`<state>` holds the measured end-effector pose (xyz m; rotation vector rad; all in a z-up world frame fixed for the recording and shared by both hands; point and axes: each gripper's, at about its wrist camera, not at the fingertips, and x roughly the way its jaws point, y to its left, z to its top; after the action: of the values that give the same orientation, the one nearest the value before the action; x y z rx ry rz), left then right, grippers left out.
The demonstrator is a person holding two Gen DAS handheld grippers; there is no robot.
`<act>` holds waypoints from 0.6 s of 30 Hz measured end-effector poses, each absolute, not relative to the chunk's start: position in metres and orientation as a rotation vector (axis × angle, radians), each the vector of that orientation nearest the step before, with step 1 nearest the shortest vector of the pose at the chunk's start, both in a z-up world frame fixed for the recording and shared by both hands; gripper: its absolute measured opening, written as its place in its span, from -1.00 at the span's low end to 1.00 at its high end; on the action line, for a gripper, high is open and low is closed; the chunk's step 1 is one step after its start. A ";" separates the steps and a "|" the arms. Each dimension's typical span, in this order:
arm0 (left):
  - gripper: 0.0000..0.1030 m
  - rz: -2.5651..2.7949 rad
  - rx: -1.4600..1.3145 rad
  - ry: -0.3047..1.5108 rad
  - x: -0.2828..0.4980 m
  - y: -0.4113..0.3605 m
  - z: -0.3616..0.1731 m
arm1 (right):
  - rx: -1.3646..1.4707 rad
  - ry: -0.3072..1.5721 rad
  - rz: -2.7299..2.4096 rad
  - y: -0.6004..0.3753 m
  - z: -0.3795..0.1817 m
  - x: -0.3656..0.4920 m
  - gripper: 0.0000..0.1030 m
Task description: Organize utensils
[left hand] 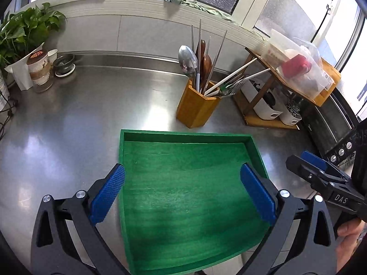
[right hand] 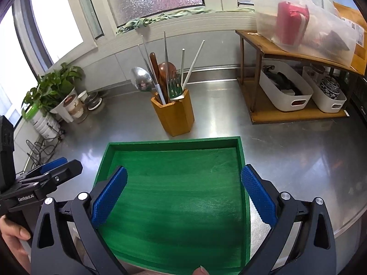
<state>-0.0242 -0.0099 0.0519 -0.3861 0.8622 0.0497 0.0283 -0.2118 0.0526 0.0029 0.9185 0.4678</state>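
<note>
A green wooden tray (left hand: 183,135) (right hand: 174,142) lies bare on the steel counter in front of both grippers. Behind it stands a wooden utensil holder (left hand: 195,107) (right hand: 176,114) packed with a metal spoon (left hand: 188,60) (right hand: 140,78), a wooden spoon (right hand: 167,71), forks (right hand: 175,87) and chopsticks (left hand: 218,50). My left gripper (left hand: 182,176) hovers open over the tray with nothing between its blue pads. My right gripper (right hand: 183,177) is open over the same tray, also holding nothing. Each gripper shows at the edge of the other's view.
A wooden shelf (right hand: 298,52) at the right carries white bins (right hand: 286,91) below and a clear plastic bag (right hand: 305,20) on top. A potted plant (left hand: 20,32), a jar (left hand: 40,71) and a small bowl (left hand: 64,64) stand at the back left. A person's hand (right hand: 13,236) grips the left handle.
</note>
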 end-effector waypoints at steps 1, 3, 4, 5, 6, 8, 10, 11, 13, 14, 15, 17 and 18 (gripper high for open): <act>0.84 0.050 -0.385 0.864 -0.024 -0.010 0.052 | 0.005 0.920 0.472 -0.211 0.052 0.028 0.93; 0.84 0.049 -0.386 0.868 -0.023 -0.010 0.050 | 0.002 0.918 0.476 -0.208 0.053 0.028 0.93; 0.84 0.051 -0.387 0.869 -0.022 -0.010 0.050 | 0.000 0.918 0.477 -0.208 0.053 0.028 0.93; 0.84 0.051 -0.389 0.872 -0.022 -0.009 0.049 | -0.001 0.920 0.479 -0.207 0.053 0.028 0.93; 0.84 0.050 -0.391 0.874 -0.021 -0.009 0.049 | -0.001 0.921 0.479 -0.206 0.053 0.029 0.93; 0.84 0.049 -0.391 0.880 -0.020 -0.009 0.048 | 0.000 0.923 0.482 -0.205 0.052 0.029 0.93; 0.84 0.049 -0.390 0.881 -0.020 -0.010 0.048 | 0.000 0.926 0.484 -0.203 0.052 0.029 0.93; 0.84 0.050 -0.389 0.882 -0.020 -0.010 0.048 | -0.002 0.926 0.485 -0.203 0.051 0.030 0.93; 0.84 0.052 -0.388 0.883 -0.020 -0.009 0.047 | -0.003 0.924 0.486 -0.201 0.051 0.030 0.93; 0.84 0.052 -0.388 0.884 -0.020 -0.009 0.047 | -0.001 0.925 0.487 -0.201 0.052 0.030 0.93; 0.84 0.052 -0.386 0.884 -0.019 -0.009 0.047 | 0.001 0.925 0.487 -0.201 0.052 0.030 0.93; 0.84 0.057 -0.385 0.883 -0.020 -0.009 0.047 | -0.002 0.922 0.484 -0.200 0.052 0.030 0.93; 0.84 0.057 -0.386 0.884 -0.019 -0.009 0.047 | -0.002 0.923 0.484 -0.200 0.052 0.030 0.93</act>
<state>-0.0192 -0.0086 0.0469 -0.3861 0.8837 0.0571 0.0298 -0.2001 0.0521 -0.0016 0.9227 0.4836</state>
